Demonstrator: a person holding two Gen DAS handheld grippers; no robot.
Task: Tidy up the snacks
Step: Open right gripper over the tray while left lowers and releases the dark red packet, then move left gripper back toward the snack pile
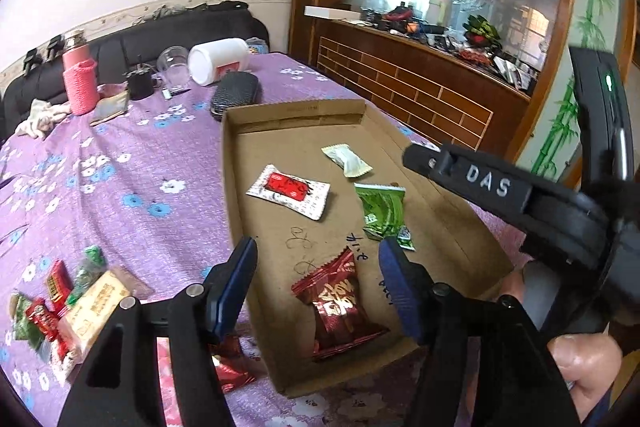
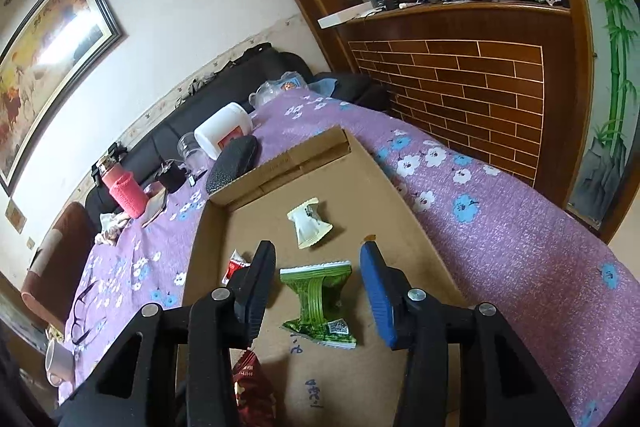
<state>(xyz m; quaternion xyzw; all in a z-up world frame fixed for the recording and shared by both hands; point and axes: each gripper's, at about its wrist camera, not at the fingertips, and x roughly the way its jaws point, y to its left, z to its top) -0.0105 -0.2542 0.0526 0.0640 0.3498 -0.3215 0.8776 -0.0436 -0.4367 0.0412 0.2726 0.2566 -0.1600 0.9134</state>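
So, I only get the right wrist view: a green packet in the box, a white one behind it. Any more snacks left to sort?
Observer: Yes, a pile of snacks lies on the cloth, left of the box.
Operator: And the dark red thing at my bottom edge?
Observer: A red packet in the box, between the fingers of the open left gripper, not pinched.
Operator: Anything near it?
Observer: Another red wrapper lies on the cloth just outside the box.

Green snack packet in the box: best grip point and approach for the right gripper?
Grip the green packet across its pinched middle, coming straight down from above. It lies flat on the cardboard box floor, ends flared, waist narrow. The open right gripper already straddles that waist.
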